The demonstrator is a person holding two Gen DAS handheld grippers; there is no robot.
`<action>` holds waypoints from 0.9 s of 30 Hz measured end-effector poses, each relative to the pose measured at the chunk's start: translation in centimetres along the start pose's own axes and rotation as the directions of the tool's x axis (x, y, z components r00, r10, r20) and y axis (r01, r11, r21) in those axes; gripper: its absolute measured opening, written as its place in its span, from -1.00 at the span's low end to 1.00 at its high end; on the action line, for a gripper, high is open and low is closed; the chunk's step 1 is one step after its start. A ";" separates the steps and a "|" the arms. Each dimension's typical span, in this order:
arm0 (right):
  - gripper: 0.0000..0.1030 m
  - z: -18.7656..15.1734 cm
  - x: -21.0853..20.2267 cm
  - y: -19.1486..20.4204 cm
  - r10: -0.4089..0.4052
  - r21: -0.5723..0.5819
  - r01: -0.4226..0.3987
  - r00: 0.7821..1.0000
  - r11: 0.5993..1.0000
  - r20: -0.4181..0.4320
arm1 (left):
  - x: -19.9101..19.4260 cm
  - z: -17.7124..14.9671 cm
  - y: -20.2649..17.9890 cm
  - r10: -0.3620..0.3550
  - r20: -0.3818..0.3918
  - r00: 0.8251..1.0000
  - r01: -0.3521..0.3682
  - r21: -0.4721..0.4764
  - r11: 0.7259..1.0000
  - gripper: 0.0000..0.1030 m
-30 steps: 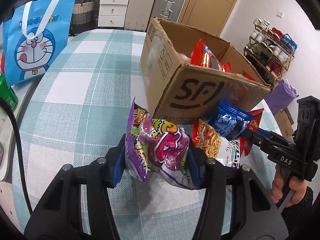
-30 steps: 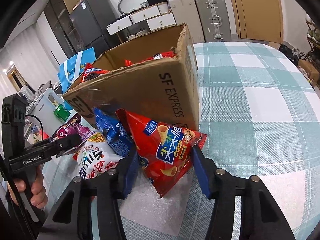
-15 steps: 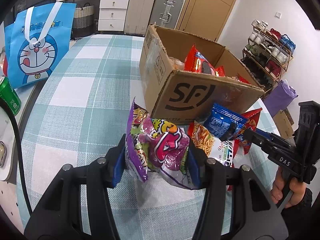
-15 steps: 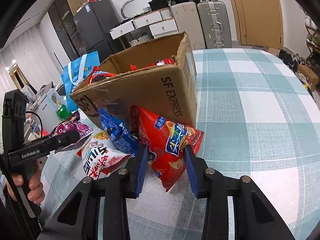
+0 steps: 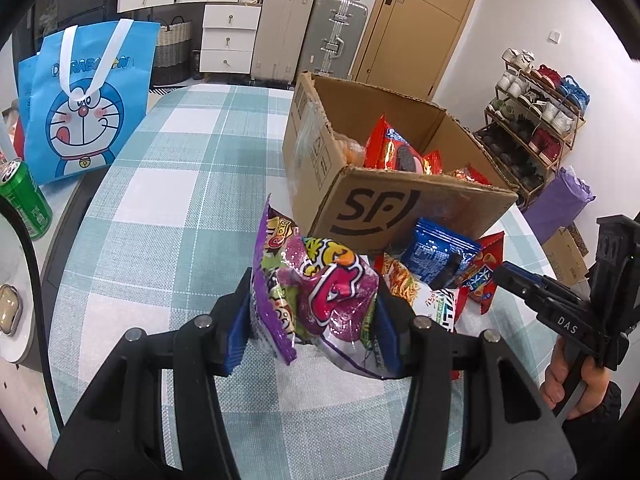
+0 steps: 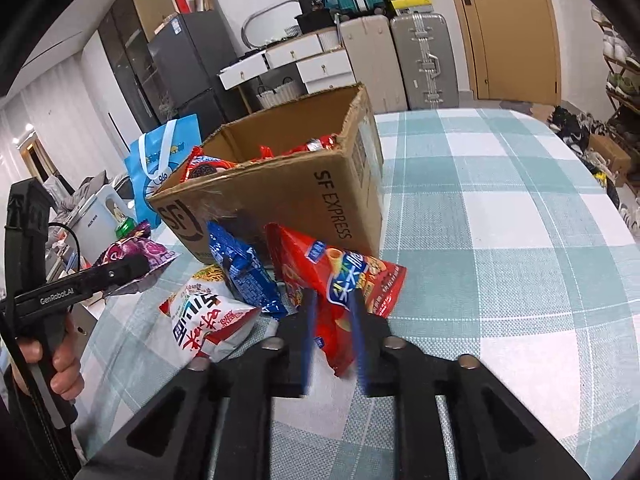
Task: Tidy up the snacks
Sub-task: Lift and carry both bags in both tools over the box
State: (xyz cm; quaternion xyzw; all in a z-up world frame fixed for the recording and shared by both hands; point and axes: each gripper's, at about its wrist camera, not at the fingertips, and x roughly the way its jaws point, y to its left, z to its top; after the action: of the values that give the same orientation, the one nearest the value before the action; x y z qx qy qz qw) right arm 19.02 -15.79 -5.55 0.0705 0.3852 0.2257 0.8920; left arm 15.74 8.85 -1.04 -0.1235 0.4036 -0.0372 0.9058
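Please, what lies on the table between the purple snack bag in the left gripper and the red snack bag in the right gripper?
Two packets: a white noodle-snack bag and a blue packet, between the purple bag and the red bag. The right wrist view shows this best.

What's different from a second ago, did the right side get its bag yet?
Yes. The right tool has just been closing and now pinches the red snack bag, which a second ago sat loose between wide jaws. Unchanged: the left tool grips the purple snack bag; the blue packet, white packet and cardboard box lie as before.

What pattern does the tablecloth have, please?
The tablecloth has teal-and-white checks, clearest in the right wrist view.
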 end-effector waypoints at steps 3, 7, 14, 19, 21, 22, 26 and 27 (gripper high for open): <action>0.20 0.3 0.2 -0.3 -0.009 0.013 0.009 1.000 1.000 0.006 | 0.0 0.0 0.0 0.000 0.001 1.000 0.000 -0.001 1.000 -0.03; 0.41 0.9 1.6 -1.0 -0.005 0.050 0.006 1.000 0.999 -0.026 | -0.1 0.0 0.0 -0.004 -0.001 1.000 0.004 -0.008 1.000 -0.03; 0.47 1.7 4.4 -1.2 0.029 0.101 -0.021 0.997 0.995 -0.075 | -0.2 0.0 0.2 -0.002 -0.001 1.000 0.002 -0.010 1.000 -0.03; 0.16 1.6 4.8 -0.6 0.014 0.080 -0.010 0.998 0.997 -0.060 | -0.3 0.0 0.3 -0.003 0.001 1.000 0.003 -0.010 1.000 -0.03; 0.06 1.5 4.6 -0.6 0.037 0.077 -0.033 0.998 0.996 -0.051 | -0.4 0.0 0.3 -0.003 0.006 1.000 0.003 -0.010 1.000 -0.03; 0.05 1.3 4.5 -0.5 0.037 0.072 -0.033 0.998 0.997 -0.046 | -0.5 0.0 0.3 -0.004 0.007 1.000 0.004 -0.011 1.000 -0.03; 0.03 1.1 3.4 -0.5 0.033 0.063 -0.032 0.999 0.997 -0.016 | -1.1 0.1 0.2 -0.006 0.017 1.000 0.006 -0.009 1.000 -0.03; 0.04 1.0 3.0 -0.5 0.028 0.060 -0.028 1.000 0.998 -0.006 | -1.3 0.1 0.1 -0.005 0.022 1.000 0.005 -0.007 1.000 -0.03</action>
State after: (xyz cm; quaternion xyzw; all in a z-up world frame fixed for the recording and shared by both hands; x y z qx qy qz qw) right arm 21.69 -14.83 -6.96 0.1017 0.3939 0.2269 0.8849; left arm 14.95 9.21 -0.02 -0.1280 0.3932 -0.0369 0.9098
